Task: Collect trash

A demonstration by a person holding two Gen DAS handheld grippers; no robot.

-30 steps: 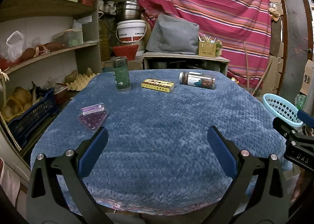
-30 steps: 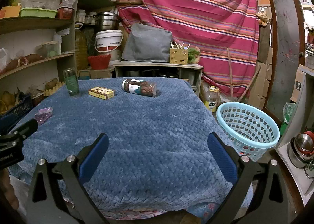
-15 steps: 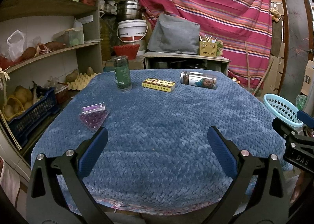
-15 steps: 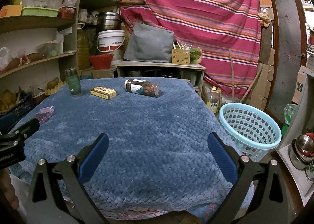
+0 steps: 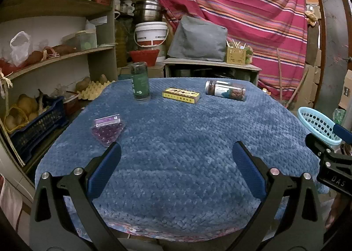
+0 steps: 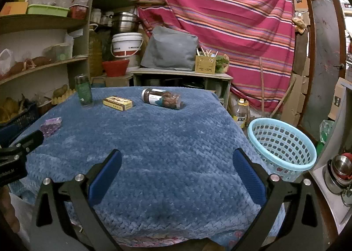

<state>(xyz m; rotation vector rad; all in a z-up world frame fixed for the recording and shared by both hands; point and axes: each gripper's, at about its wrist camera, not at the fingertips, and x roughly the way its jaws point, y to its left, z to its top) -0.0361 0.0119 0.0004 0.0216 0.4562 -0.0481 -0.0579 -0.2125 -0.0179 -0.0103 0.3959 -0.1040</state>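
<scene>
Almost nothing has changed in the last second: both hand-held grippers, left (image 5: 176,158) and right (image 6: 177,159), stay released over the near table (image 5: 187,141) edge. Bag (image 5: 107,130), bottle (image 5: 140,81), box (image 5: 180,95) and jar (image 5: 225,90) lie uncollected; basket (image 6: 281,146) waits beside the table.

striped red cloth (image 6: 220,9) hanging across the back wall | wooden shelves (image 5: 55,59) sitting left, crammed with stuff | low cabinet (image 6: 182,75) standing behind the blue-covered table (image 5: 176,141)
</scene>
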